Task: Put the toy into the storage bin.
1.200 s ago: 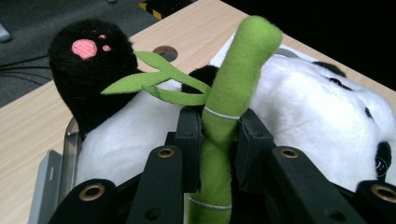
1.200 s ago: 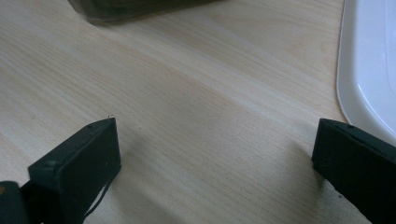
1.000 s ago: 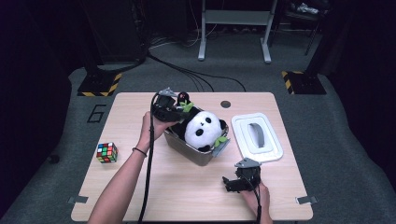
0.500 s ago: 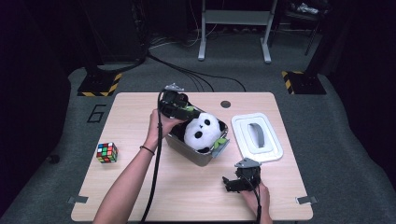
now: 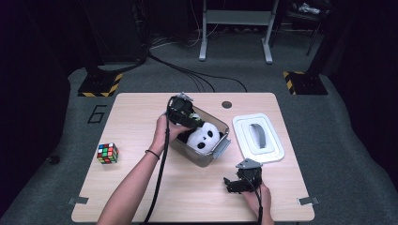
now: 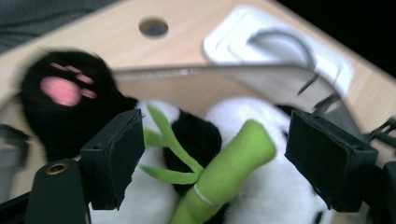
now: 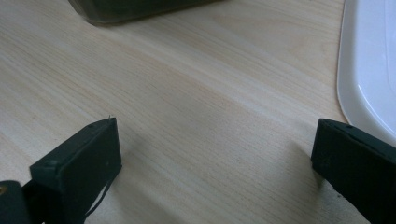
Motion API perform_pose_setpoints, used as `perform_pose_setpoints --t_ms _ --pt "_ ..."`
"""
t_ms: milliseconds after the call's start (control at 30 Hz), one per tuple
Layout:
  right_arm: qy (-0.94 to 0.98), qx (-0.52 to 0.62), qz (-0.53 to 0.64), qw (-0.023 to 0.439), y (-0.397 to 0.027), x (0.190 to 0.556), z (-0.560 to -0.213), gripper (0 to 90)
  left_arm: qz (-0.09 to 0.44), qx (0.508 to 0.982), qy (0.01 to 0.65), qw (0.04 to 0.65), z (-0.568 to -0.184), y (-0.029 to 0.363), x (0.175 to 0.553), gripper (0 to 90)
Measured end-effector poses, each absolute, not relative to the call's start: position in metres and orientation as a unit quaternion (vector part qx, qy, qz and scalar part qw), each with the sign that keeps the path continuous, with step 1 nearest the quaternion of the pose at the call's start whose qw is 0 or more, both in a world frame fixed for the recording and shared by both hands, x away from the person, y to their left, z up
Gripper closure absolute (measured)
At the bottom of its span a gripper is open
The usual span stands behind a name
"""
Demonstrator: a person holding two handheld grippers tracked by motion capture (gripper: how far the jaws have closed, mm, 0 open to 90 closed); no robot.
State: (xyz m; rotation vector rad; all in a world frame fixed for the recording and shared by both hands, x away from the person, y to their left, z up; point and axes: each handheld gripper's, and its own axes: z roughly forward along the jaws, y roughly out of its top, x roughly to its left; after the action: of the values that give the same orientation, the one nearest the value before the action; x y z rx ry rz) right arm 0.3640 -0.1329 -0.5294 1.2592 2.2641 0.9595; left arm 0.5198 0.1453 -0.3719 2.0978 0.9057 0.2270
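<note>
my left claw (image 6: 212, 154) has just been opening, and its jaws stand wide around the toy panda (image 6: 261, 196). it is black and white with a green stick, lying in the clear box (image 5: 220, 150) just under my claw.

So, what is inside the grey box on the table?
A panda toy lies inside the box; the left gripper view shows its green bamboo stick and a black paw with pink pads. The toy covers the box floor, so anything under it is hidden.
</note>
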Motion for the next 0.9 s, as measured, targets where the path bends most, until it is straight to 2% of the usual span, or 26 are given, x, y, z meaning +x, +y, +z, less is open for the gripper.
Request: perform_pose_setpoints --t_ms 100,300,467,567,700,800,900 --pt "0.805 0.448 0.341 0.187 -0.133 0.364 -0.529 0.7 0.106 0.819 0.371 0.425 -0.364 0.159 0.519 21.5" --pt "0.805 0.448 0.341 0.187 -0.133 0.364 -0.529 0.7 0.096 0.820 0.402 0.397 -0.381 0.169 0.528 27.6" --pt "0.806 0.447 0.341 0.187 -0.133 0.364 -0.529 0.7 0.082 0.826 0.416 0.373 -0.391 0.163 0.532 45.4" --pt "0.806 0.447 0.341 0.187 -0.133 0.364 -0.529 0.7 0.088 0.832 0.423 0.348 -0.399 0.157 0.535 52.8" --pt "0.806 0.447 0.341 0.187 -0.133 0.364 -0.529 0.7 0.105 0.846 0.417 0.315 -0.401 0.150 0.536 55.8" --pt "0.806 0.447 0.341 0.187 -0.133 0.364 -0.529 0.7 0.108 0.850 0.410 0.313 -0.398 0.150 0.536 55.5" --pt "0.806 0.447 0.341 0.187 -0.133 0.364 -0.529 0.7 0.106 0.833 0.420 0.344 -0.392 0.157 0.532 46.6"
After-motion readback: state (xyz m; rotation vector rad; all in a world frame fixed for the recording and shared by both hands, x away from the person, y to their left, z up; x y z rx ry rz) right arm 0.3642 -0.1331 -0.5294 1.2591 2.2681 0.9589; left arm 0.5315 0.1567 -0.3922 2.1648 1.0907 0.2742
